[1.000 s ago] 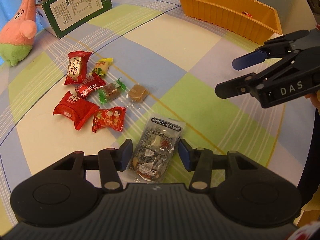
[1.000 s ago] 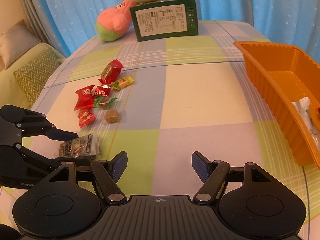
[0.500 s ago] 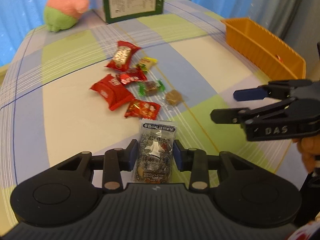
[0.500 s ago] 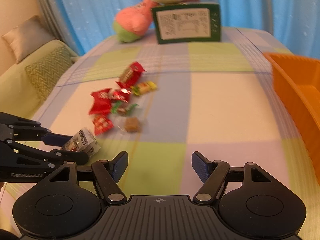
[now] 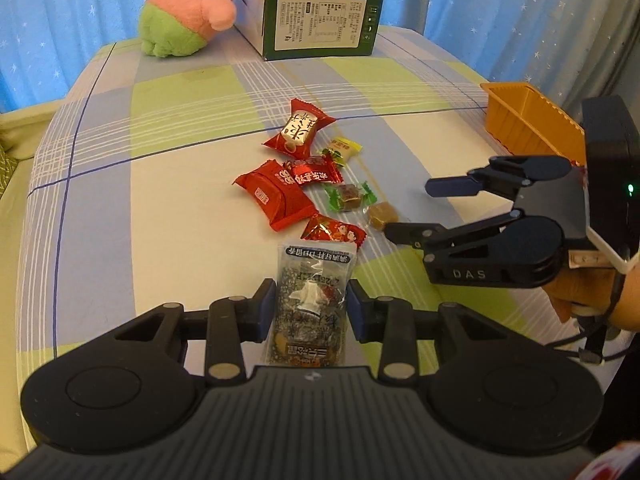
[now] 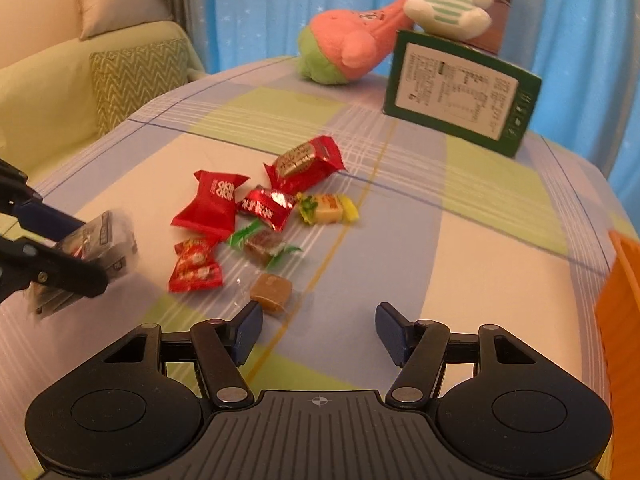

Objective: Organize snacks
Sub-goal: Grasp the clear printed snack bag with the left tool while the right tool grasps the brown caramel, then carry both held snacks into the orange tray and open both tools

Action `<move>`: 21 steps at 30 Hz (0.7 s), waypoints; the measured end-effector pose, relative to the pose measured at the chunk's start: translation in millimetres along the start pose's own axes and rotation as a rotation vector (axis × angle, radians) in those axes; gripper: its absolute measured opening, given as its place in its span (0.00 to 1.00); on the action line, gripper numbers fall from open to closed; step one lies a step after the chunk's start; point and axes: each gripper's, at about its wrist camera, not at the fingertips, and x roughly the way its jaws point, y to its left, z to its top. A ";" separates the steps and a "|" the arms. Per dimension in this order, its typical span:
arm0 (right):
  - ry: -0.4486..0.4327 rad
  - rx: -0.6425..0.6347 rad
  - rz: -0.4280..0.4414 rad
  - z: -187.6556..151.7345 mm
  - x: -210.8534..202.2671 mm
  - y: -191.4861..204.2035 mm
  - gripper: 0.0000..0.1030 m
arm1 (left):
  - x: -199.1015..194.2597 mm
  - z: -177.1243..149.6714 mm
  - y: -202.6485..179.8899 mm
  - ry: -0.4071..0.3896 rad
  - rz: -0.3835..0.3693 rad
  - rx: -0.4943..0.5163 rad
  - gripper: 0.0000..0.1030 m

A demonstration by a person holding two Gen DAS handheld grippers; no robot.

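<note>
L tool (image 5: 311,311) clamps crinkly clear snack pouch (image 5: 310,304); R tool (image 6: 319,330) closing, empty, by square caramel (image 6: 271,290).

The candy cluster (image 5: 308,184) crowded the middle of the checked tablecloth (image 5: 160,208), with bare cloth lying open to its left and nearer. At the far edge a green box (image 5: 316,20) and pink plush (image 5: 188,12) blocked passage, and the orange tray (image 5: 528,120) walled the right.

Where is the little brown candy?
In the right wrist view, the brown candy lies on the checked tablecloth, just ahead of the right gripper, beside the green-wrapped candy.
</note>
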 end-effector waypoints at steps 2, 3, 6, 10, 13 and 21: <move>-0.008 -0.039 0.025 4.0 3.5 0.8 0.57 | 0.6 -0.8 0.5 0.000 -0.002 -0.009 0.33; -0.011 -0.059 0.039 5.8 4.7 1.7 0.56 | 1.2 -0.9 0.8 0.000 -0.005 -0.013 0.33; -0.017 -0.100 0.097 10.2 10.0 3.1 0.52 | 1.8 -1.6 0.9 0.002 -0.013 -0.025 0.33; -0.015 -0.107 0.162 15.0 16.2 1.6 0.37 | 1.4 -2.9 2.5 0.002 -0.012 -0.042 0.33; -0.006 -0.128 0.189 16.1 15.1 6.4 0.27 | -0.5 -4.1 4.1 -0.001 -0.009 -0.063 0.33; 0.048 0.033 0.075 -11.3 -22.5 1.7 0.24 | -8.5 -4.4 -1.3 -0.003 0.008 -0.099 0.33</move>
